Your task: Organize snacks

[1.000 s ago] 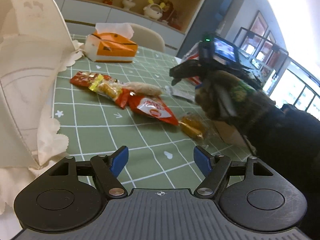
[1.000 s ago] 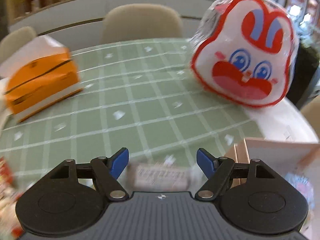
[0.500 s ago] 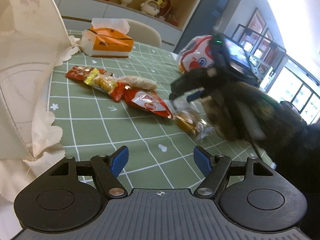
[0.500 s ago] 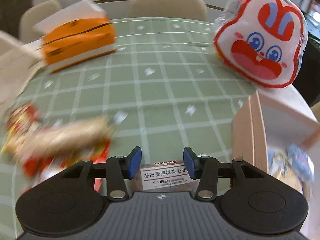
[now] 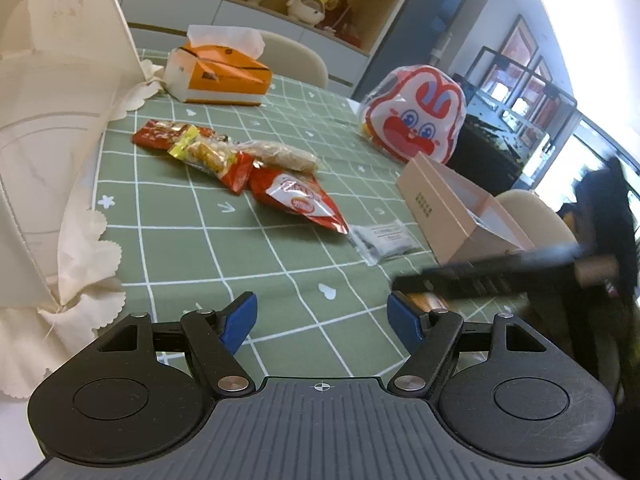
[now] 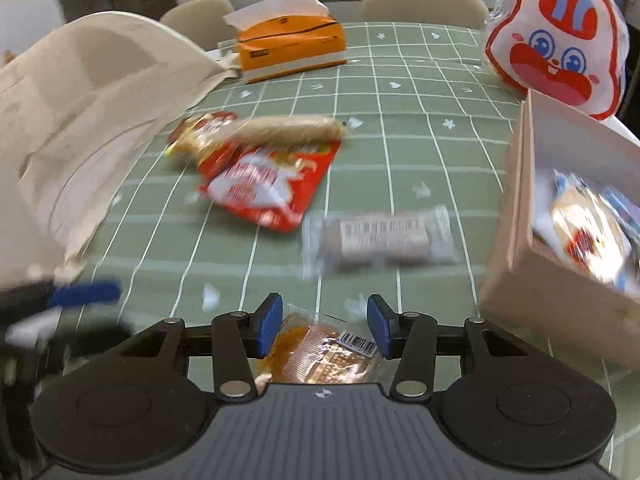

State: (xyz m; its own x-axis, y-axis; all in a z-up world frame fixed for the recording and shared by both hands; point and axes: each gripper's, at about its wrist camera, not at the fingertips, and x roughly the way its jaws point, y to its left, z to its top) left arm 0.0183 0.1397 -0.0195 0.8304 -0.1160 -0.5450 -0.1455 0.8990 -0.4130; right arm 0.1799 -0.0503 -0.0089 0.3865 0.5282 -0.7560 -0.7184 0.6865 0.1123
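Observation:
Several snack packets lie on the green checked tablecloth: a red packet [image 5: 296, 200] [image 6: 260, 184], a long beige roll [image 5: 280, 152] and a white labelled biscuit packet [image 5: 382, 240] [image 6: 380, 236]. An open pink box [image 5: 452, 220] [image 6: 520, 220] at the right holds wrapped snacks [image 6: 588, 232]. My right gripper [image 6: 324, 320] [image 5: 416, 286], blurred by motion, hangs over an orange-brown packet [image 6: 324, 356]. Its jaws are opening; the packet shows between them, and I see no pad pressing on it. My left gripper [image 5: 322, 320] is open with nothing between its fingers.
An orange tissue box [image 5: 224, 80] stands at the back. A rabbit-face bag [image 5: 416, 120] sits behind the pink box. A cream fabric bag [image 5: 48, 120] [image 6: 92, 100] fills the left side. Chairs stand behind the table. A dark sleeve [image 5: 600, 220] is at the right.
My right gripper swept back from the far side of the table to the near right, narrowed its jaws and now hangs over the orange-brown packet. The left gripper stayed put.

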